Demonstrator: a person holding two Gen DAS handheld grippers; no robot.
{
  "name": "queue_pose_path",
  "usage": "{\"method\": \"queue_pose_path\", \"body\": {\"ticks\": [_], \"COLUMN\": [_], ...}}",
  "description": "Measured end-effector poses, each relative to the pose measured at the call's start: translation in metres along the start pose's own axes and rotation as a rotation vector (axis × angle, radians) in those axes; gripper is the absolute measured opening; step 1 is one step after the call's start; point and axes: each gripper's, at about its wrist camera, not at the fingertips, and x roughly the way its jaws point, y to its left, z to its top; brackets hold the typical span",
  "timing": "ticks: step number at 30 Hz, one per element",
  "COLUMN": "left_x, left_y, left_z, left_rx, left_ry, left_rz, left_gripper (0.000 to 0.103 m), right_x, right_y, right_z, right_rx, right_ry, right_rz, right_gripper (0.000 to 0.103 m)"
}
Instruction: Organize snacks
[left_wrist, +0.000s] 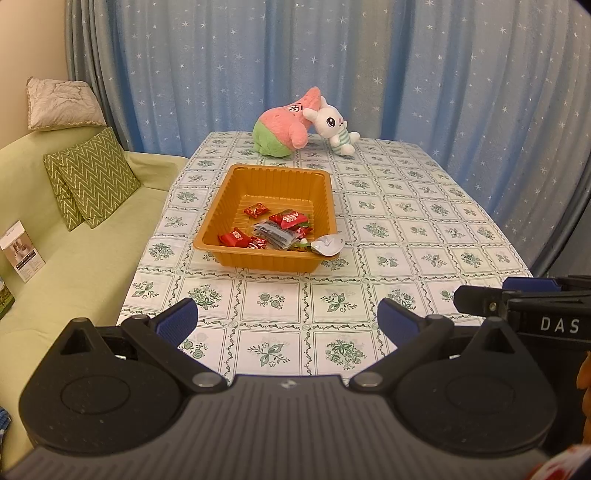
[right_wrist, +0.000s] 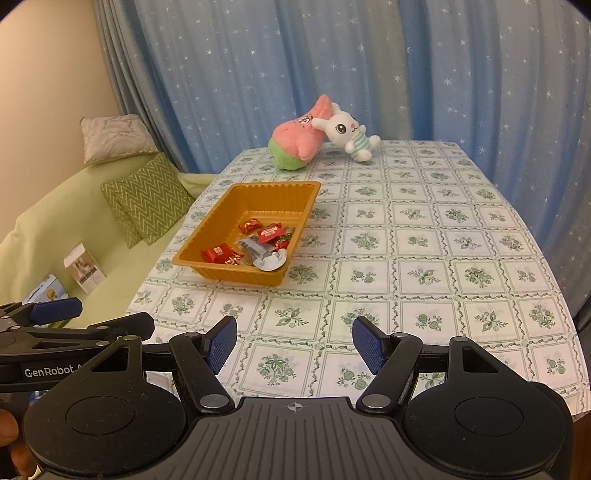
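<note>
An orange plastic tray (left_wrist: 229, 192) (right_wrist: 221, 206) sits on the table's left half. Inside lie several red-wrapped snacks (left_wrist: 236, 238) (right_wrist: 218, 254), a dark clear-wrapped packet (left_wrist: 273, 234) (right_wrist: 255, 246) and a silver wrapper (left_wrist: 327, 244) (right_wrist: 272, 260) draped over the near right rim. My left gripper (left_wrist: 288, 321) hangs above the table's near edge, open, nothing between its blue pads. My right gripper (right_wrist: 293, 343) is beside it, also open and empty, well short of the tray. Each gripper shows at the edge of the other's view.
A pink-and-green plush (left_wrist: 284, 129) (right_wrist: 299, 146) and a white rabbit plush (left_wrist: 334, 127) (right_wrist: 351, 134) lie at the table's far edge before blue starry curtains. A green sofa (left_wrist: 85, 258) with cushions and small boxes runs along the left. The table (left_wrist: 424, 229) wears a floral checked cloth.
</note>
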Motion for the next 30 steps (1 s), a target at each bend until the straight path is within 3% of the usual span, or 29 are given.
{"method": "queue_pose_path", "body": {"ticks": [30], "left_x": [0.0042], "left_y": [0.003], "left_z": [-0.0001], "left_rx": [-0.022], "left_ry": [-0.01], "left_rz": [-0.019], "left_gripper": [0.103], "right_x": [0.0018], "right_y": [-0.0003], "right_z": [0.0015], "right_rx": [0.0], "right_ry": [0.002], "right_rz": [0.0], "right_gripper": [0.069]}}
